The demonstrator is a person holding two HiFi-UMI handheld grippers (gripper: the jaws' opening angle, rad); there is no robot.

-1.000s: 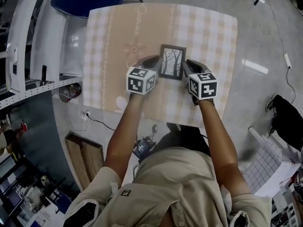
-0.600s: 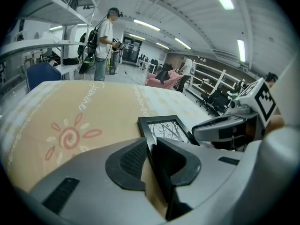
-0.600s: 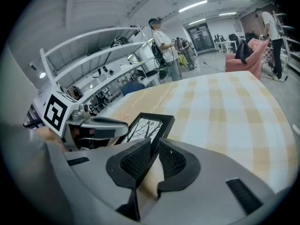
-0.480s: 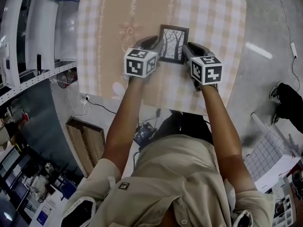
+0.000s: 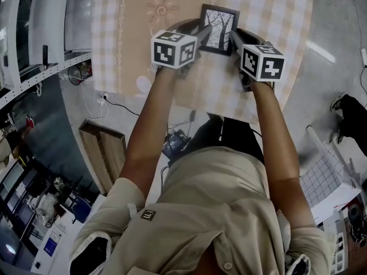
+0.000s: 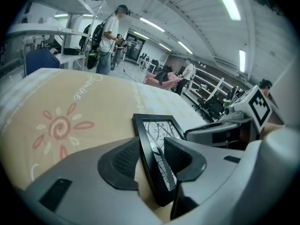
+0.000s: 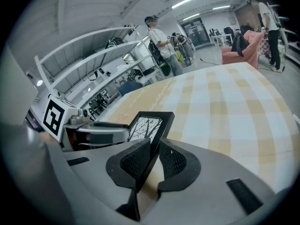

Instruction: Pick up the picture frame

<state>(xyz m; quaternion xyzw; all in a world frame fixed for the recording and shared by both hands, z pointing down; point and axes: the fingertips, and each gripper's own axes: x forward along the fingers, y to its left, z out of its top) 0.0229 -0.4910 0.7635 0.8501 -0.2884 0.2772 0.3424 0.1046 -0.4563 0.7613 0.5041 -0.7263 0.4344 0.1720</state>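
One picture frame (image 5: 219,27), two grippers: left gripper (image 5: 200,34) jaws clamp left edge, right gripper (image 5: 234,37) jaws clamp right edge.

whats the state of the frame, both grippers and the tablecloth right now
picture frame: tilted, clamped at its left and right edges
left gripper: shut on the frame's left edge
right gripper: shut on the frame's right edge
tablecloth: spread flat

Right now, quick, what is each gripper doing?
Left gripper: closed on the picture frame.
Right gripper: closed on the same picture frame.
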